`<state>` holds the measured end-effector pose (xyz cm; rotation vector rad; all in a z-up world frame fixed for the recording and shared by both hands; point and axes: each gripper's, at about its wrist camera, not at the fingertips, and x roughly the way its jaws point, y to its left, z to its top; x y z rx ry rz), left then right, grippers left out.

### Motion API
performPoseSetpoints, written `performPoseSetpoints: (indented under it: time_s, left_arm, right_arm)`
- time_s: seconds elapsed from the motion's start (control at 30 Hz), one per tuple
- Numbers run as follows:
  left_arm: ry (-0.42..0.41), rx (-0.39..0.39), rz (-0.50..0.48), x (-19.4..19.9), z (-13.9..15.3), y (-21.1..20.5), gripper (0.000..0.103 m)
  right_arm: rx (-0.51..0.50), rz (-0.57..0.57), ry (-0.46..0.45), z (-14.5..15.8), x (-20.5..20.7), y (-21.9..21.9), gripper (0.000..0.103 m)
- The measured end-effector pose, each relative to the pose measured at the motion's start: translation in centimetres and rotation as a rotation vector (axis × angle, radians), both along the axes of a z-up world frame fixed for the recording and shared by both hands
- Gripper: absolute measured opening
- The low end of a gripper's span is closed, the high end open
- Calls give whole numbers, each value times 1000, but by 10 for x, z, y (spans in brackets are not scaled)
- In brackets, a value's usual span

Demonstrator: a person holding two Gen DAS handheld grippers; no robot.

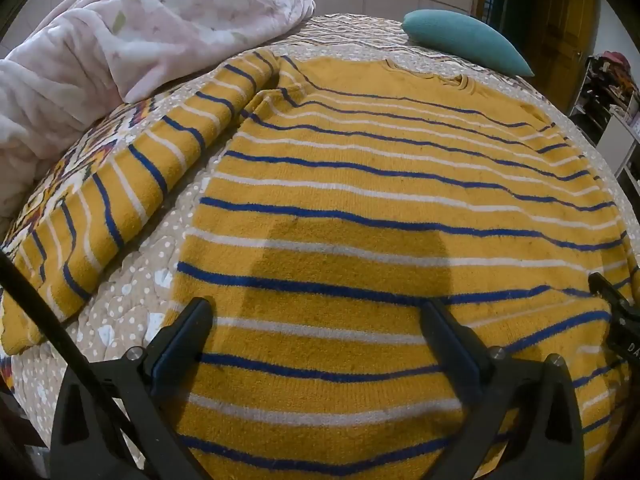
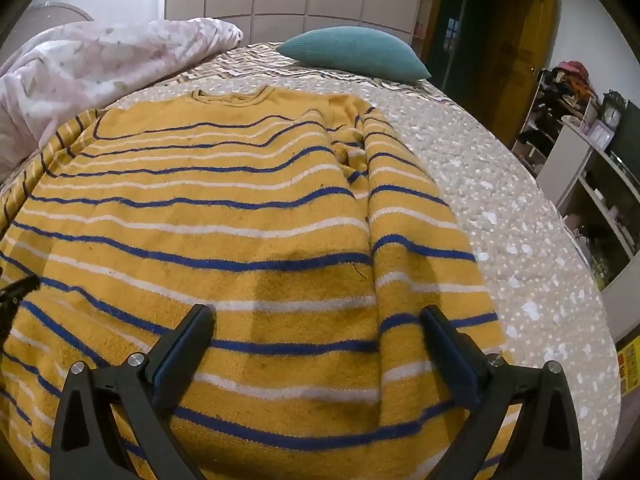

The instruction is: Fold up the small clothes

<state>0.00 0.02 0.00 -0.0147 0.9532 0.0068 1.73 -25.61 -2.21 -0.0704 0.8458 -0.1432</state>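
A yellow striped sweater (image 1: pixel 360 184) lies flat on the bed (image 2: pixel 500 208), collar far, hem near, length running near-to-far. The left gripper (image 1: pixel 316 312) and the right gripper (image 2: pixel 316 316) hover above it, fingers apart, holding nothing.

The bed (image 2: pixel 500 208) is covered with a beige quilted spread dotted in white, with a zigzag-patterned band across its far end. Spread flat on it, neckline toward the far end, lies a mustard-yellow sweater (image 2: pixel 208 216) with blue and white stripes. Its left sleeve (image 1: pixel 132 196) stretches out diagonally over the spread, while the right sleeve (image 2: pixel 416 248) lies folded along the body's edge. A teal pillow (image 2: pixel 356 54) rests on the patterned band beyond the neckline, apart from the sweater. A bunched pink floral blanket (image 1: pixel 132 28) is heaped on the bed's left side, just beside the left sleeve.
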Motion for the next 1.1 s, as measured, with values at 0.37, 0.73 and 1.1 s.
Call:
performPoseSetpoints:
  time_s: [0.37, 0.73, 1.1]
  left_arm:
    - [-5, -18, -3, -1, 0, 1, 103]
    - [-4, -18, -2, -3, 0, 1, 103]
    - [5, 34, 3, -2, -1, -4, 103]
  right_arm:
    - [0, -1, 0, 0, -1, 0, 103]
    - [-1, -3, 0, -1, -2, 0, 103]
    - [-1, -4, -1, -1, -2, 0, 103]
